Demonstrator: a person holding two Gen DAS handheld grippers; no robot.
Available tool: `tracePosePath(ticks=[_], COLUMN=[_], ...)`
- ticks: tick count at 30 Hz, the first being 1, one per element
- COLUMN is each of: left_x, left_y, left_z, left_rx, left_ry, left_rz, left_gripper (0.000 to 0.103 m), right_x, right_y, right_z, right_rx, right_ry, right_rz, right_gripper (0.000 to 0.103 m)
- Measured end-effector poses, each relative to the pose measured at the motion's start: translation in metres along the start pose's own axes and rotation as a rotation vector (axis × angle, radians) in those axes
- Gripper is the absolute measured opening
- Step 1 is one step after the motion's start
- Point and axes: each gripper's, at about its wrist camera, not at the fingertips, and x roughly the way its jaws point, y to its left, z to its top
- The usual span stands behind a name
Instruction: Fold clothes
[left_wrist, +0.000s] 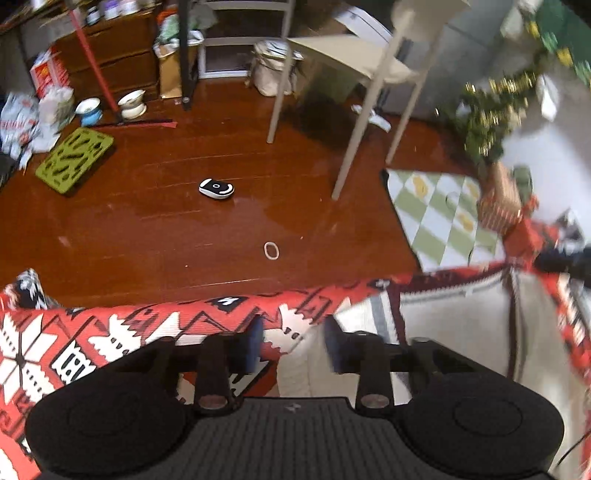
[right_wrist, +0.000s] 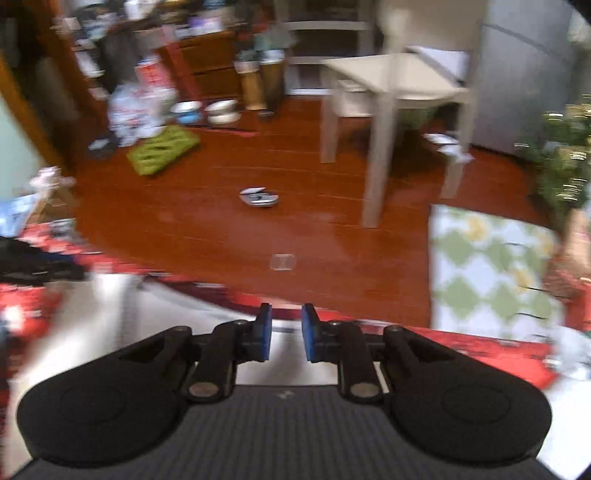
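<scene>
Hovering over a red patterned sweater (left_wrist: 155, 325), the left gripper (left_wrist: 293, 341) had its jaws partly apart, blue pads (left_wrist: 255, 343) to either side of the garment's folded top edge without clearly pressing on it. The sweater lay spread low in the left wrist view, red-white-black knit on the left and its pale inner side (left_wrist: 454, 332) exposed on the right, with the red edge running across toward a dark gripper (left_wrist: 565, 262) at the far right. The right gripper (right_wrist: 286, 332) showed a narrow gap between its blue pads (right_wrist: 264, 338), nothing gripped; the pale inside of the sweater (right_wrist: 110, 325) sat below and left of it, red fabric to the right, all blurred. Beyond the garment was a wooden floor (left_wrist: 184, 229) with a black-and-white mouse-like gadget (left_wrist: 217, 188), a pale hair tie (left_wrist: 271, 250) and a green mat (left_wrist: 74, 160). A beige chair (left_wrist: 354, 70) stood further back, a green-and-white diamond rug (left_wrist: 439, 218) on the right beside tinsel-trimmed greenery (left_wrist: 491, 122). Two bowls (left_wrist: 110, 105), a red-handled broom (left_wrist: 94, 62) and a wooden dresser (left_wrist: 110, 55) were at the back left.
</scene>
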Motion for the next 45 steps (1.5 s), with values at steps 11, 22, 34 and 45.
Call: tracePosePath(ticks=[11, 22, 34, 45], left_x=[0.007, 0.002, -0.016, 0.011], left_y=[0.021, 0.013, 0.035, 0.015], left_z=[-0.019, -0.02, -0.017, -0.021], left_rx=[-0.086, -0.093, -0.203, -0.141], left_ry=[0.107, 0.012, -0.041, 0.031], left_rz=[-0.116, -0.05, 0.001, -0.068], left_gripper=[0.037, 0.008, 0.015, 0.002], right_x=[0.08, 0.098, 0.09, 0.1], right_y=[0.1, 0.105, 0.096, 0.127], right_z=[0.018, 0.03, 0.028, 0.003], right_rx=[-0.052, -0.022, -0.011, -0.066], right_ry=[0.085, 0.034, -0.008, 0.043], right_rz=[0.171, 0.118, 0.064, 0.153], right_gripper=[0.021, 0.001, 0.007, 0.0])
